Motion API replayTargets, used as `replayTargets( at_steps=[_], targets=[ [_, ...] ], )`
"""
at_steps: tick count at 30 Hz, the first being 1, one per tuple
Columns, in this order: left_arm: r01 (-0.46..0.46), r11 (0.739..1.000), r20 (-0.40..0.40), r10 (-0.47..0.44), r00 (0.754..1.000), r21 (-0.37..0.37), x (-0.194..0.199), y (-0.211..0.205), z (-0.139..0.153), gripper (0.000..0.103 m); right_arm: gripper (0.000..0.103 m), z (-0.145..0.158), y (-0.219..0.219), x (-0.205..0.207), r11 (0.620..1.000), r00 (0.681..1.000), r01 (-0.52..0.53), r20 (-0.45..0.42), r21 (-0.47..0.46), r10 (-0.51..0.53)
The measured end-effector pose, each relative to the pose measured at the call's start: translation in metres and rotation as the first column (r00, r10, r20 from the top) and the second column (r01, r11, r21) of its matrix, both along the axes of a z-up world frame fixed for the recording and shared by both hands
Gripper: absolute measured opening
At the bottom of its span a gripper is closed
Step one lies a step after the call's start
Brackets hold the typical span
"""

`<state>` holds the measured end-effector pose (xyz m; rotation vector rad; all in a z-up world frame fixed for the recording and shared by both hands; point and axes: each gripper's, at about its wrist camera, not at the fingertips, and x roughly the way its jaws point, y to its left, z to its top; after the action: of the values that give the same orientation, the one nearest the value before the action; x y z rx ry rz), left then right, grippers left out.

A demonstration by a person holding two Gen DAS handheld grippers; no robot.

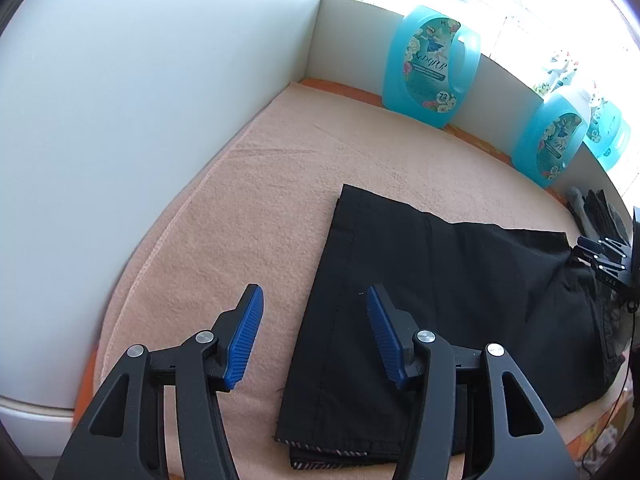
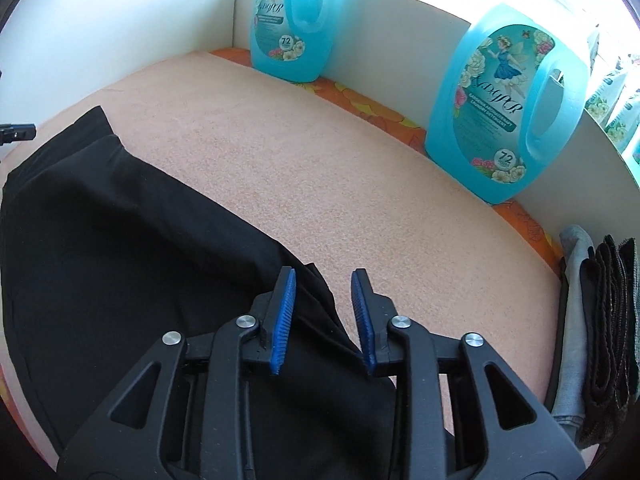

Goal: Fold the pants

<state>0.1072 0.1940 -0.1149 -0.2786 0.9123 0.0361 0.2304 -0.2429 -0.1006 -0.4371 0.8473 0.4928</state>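
Now your black two-finger grippers both hang open over the black fabric pants (image 1: pixel 440 300).

Your left gripper (image 1: pixel 316 332) straddles the hem edge, gripping nothing; your right gripper (image 2: pixel 324 312) stands apart above a fold. Pants lie flat on the peach towel (image 2: pixel 320 168); turquoise detergent jugs (image 2: pixel 500 120) stand behind.

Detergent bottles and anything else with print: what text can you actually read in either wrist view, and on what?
"72": round badge low on the label of the near detergent bottle.
"72": same badge on the far detergent bottle.
"LAUNDRY DETERGENT": teal band on the near bottle's label.
Script brand name on both labels: too stylised to read.
Smaller label lines: blurred.
"DAS": on the right gripper, partly cut off.
Pants: no text.
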Motion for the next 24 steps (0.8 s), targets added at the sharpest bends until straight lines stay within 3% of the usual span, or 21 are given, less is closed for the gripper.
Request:
replayTargets(
  at_steps=[5, 12, 20, 24],
  targets=[
    [-0.005, 1.000, -0.042, 0.004, 0.999, -0.021, -0.022, -0.007, -0.012, 0.054, 0.041, 0.024, 0.001, -0.028, 0.999, 1.000, -0.017, 0.018, 0.040, 0.016],
    [-0.057, 0.993, -0.017, 0.056, 0.998, -0.107, -0.052, -0.007, -0.020, 0.053, 0.041, 0.035, 0.031, -0.083, 0.984, 0.987, -0.154, -0.019, 0.083, 0.157],
    [-0.044, 0.994, 0.035, 0.048, 0.998, -0.102, -0.071, -0.014, -0.007, 0.019, 0.041, 0.026, 0.105, -0.152, 0.922, 0.922, -0.382, -0.036, 0.060, 0.384],
    [-0.032, 0.995, 0.025, 0.035, 0.999, -0.094, -0.073, -0.018, -0.007, 0.019, 0.041, 0.009, 0.137, -0.168, 0.892, 0.889, -0.449, -0.074, 0.044, 0.451]
  ],
)
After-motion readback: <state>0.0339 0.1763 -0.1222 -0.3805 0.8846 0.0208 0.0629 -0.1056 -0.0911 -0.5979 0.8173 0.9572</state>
